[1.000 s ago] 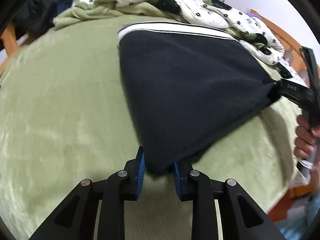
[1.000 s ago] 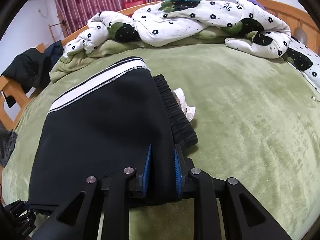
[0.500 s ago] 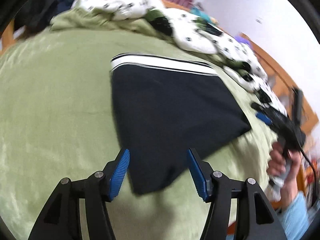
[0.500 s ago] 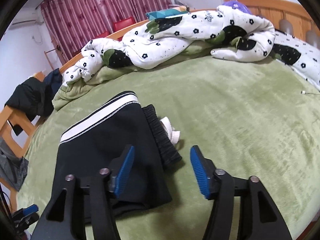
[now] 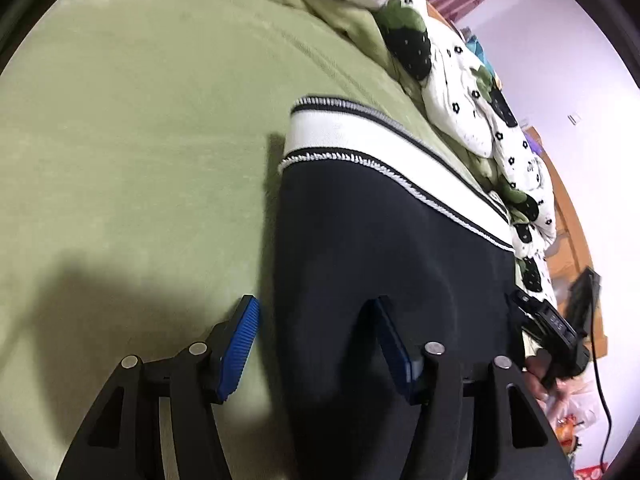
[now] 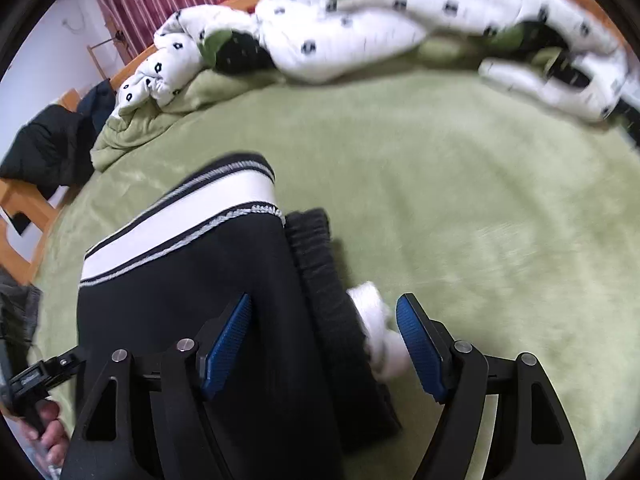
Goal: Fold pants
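Observation:
The black pants (image 5: 384, 248) lie folded flat on the green bed, with a white side stripe (image 5: 360, 140) along the far edge. My left gripper (image 5: 316, 340) is open over the pants' left edge, one pad beside the cloth and one above it. In the right wrist view the pants (image 6: 192, 280) show their ribbed black waistband (image 6: 320, 264) and a white drawstring (image 6: 376, 320) on the right side. My right gripper (image 6: 324, 340) is open above the waistband and drawstring, holding nothing.
The green blanket (image 6: 460, 200) covers the bed. A rumpled white quilt with black flowers (image 6: 360, 32) lies along the far side. Dark clothes (image 6: 48, 144) hang on a wooden chair at the left. The other gripper (image 5: 552, 328) shows at the pants' right edge.
Both grippers have let go of the pants and opened. The pants now lie flat. Both grippers have moved forward over the cloth, the left to its left edge, the right to the waistband.

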A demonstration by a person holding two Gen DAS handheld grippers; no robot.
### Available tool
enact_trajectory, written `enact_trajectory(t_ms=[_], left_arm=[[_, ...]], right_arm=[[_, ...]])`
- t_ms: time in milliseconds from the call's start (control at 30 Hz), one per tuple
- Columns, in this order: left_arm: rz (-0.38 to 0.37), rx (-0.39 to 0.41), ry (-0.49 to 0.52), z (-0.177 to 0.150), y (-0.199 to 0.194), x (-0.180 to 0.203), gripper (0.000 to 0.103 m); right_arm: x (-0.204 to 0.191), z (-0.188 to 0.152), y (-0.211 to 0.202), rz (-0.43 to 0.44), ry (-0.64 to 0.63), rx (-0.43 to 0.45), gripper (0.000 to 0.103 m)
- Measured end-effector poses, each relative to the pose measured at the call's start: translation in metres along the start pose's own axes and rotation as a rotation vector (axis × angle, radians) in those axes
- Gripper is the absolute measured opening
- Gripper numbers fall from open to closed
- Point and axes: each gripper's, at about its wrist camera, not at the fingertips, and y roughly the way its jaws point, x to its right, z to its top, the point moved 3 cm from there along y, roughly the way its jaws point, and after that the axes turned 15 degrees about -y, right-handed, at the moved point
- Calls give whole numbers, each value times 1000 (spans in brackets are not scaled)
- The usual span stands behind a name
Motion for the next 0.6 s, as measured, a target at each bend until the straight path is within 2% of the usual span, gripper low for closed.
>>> enact_trajectory(t_ms=[67,167,233,300,333,367,400,433,500,600], left_arm=[[-38,6,11,1,5,0,57],[-70,-6,13,3,12,3,56],[-62,-3,-7,3,11,5,48],[-59,5,-7,2,5,10,15],[-50,19,12,2,0,15,12],[-34,30,38,2,-6,22,11],[-21,43,68,1,-13,29,11],[-18,52,83,0,-19,34,10],[-35,47,76,1,-33,38,10],[-106,37,35,10,-63,36,10]], right_arm=[[0,1,11,31,-17,-31,74],[-7,1,14,19,-64,-34,73],[-12,-1,17,46,-64,-58,69],[-16,-3,12,47,-47,-69,65],[-18,-4,5,46,-45,-68,55],[-19,-4,-4,40,-40,-53,48],[-22,-6,-19,52,-16,-16,32],[-24,-7,-27,67,4,5,26],[-36,-12,-45,72,41,37,24],[-64,-15,-62,50,47,70,23]])
